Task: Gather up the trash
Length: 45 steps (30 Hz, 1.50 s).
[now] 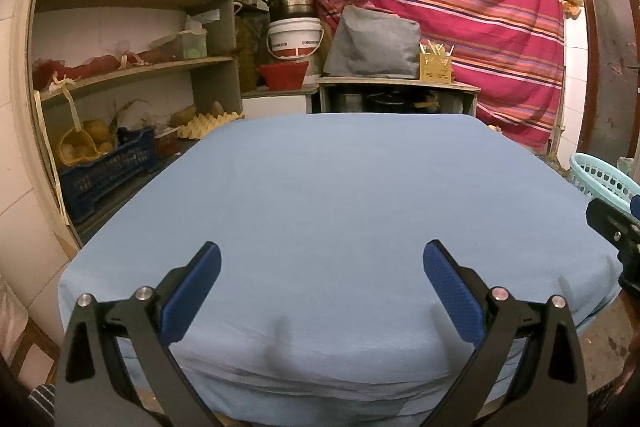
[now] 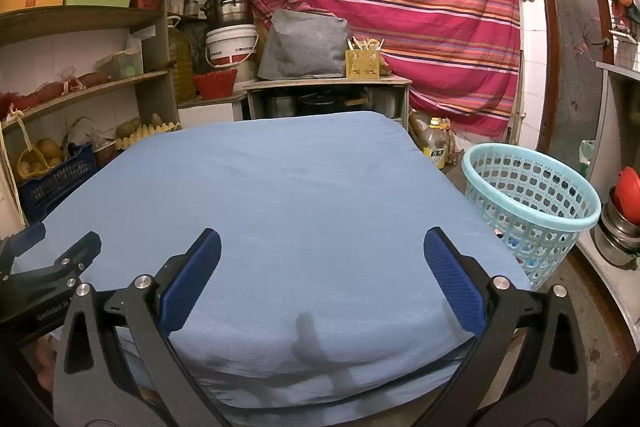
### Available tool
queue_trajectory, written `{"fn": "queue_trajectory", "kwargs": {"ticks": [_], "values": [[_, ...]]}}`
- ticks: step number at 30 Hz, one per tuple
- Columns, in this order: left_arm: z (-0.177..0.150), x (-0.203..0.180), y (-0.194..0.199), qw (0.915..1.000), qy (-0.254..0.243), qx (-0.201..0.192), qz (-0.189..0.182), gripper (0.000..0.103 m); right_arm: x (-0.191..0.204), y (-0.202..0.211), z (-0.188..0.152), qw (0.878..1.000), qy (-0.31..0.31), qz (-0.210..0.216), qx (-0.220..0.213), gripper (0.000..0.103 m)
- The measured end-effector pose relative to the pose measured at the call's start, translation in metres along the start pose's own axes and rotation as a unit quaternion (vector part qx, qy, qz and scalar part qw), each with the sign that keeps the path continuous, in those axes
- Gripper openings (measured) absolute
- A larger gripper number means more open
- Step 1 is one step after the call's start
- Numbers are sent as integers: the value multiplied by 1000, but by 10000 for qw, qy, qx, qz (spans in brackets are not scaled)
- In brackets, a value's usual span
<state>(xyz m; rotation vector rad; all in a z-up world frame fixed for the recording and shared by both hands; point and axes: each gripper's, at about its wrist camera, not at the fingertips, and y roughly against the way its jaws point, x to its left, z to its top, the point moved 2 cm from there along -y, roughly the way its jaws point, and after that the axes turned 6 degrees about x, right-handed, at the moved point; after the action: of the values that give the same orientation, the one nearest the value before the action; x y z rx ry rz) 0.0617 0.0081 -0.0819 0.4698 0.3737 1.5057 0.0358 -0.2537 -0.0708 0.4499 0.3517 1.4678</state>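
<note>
Blue pads on both grippers, jaws spread wide, nothing held. Left gripper and right gripper hover over the near edge of the table with its blue cloth. Left gripper body at lower left of right view reads "GenRobot.AI", partly cut. Basket, aqua, lattice wall, stands on the floor right of the table; small coloured bits show through its lower holes, unclear what. Farther back: white bucket with unreadable print, yellow box, striped cloth, shelves at left.
</note>
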Motion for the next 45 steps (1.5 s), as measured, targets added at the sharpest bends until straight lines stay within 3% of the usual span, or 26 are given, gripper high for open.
{"fn": "queue_trajectory", "kwargs": {"ticks": [45], "values": [[-1, -16, 6, 10000, -26, -46, 70, 99, 6, 7, -2, 9998, 127, -98, -136, 99]]}}
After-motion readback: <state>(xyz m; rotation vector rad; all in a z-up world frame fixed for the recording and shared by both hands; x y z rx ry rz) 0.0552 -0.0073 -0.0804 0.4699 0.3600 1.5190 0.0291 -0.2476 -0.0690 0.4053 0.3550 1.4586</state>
